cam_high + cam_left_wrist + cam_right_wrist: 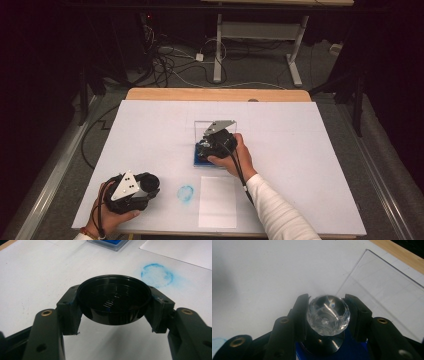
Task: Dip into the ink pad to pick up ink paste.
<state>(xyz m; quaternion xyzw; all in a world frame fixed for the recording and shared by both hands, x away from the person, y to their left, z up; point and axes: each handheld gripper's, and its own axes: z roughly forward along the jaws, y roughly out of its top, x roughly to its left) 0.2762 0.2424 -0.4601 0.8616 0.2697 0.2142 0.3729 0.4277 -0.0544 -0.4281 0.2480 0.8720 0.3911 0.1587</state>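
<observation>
In the high view, you are working the right gripper (216, 142) at centre frame over the blue ink pad (206, 155), whose clear lid (216, 129) is standing open behind it; keep your hand low and steady so the base is pressing flat into the pad. Your left gripper (145, 189) is waiting at lower left, near the front edge of the white sheet (150, 135), with the blue stamp mark (185, 194) and a paper slip (217, 201) to its right.

In the left gripper view, its jaws are clamped on the black cap (114, 300); there is open table all around.

In the right gripper view, your jaws are closing on the crystal-knobbed stamp (328, 314); the lid is rising close at the right, so I'd be lifting straight up
</observation>
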